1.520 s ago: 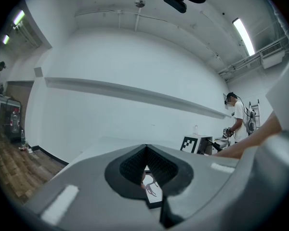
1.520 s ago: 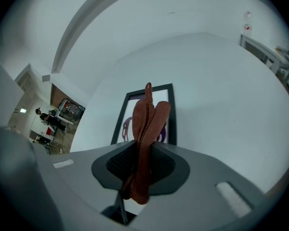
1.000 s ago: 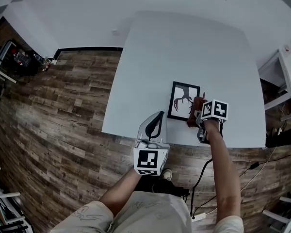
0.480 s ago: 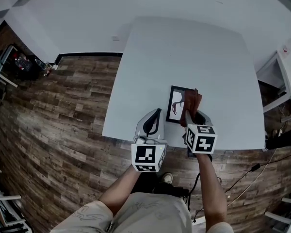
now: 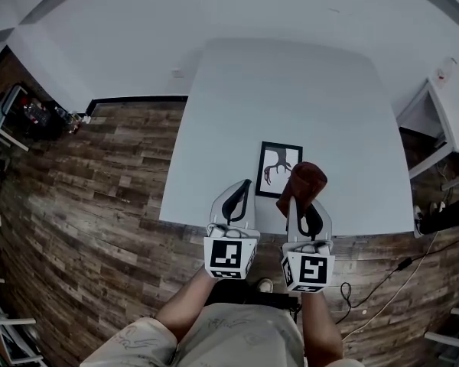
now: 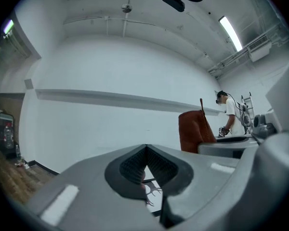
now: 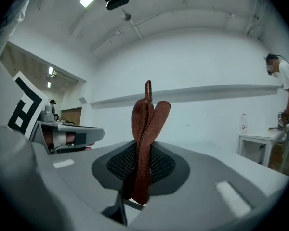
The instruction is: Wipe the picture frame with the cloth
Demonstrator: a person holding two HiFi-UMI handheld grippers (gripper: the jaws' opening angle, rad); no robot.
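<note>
Grey left claw [image 5: 245, 184], grey right claw [image 5: 306, 208], black ribbed pads [image 6: 130, 165], white black-marked cubes [image 5: 230, 257], pale printed shorts [image 5: 214, 339]

One picture frame [image 5: 278, 166], one cloth [image 5: 307, 180], one table [image 5: 291, 90], two tools [image 5: 247, 183] [image 5: 303, 202].

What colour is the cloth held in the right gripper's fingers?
Reddish brown; the cloth shows best in the right gripper view.
</note>
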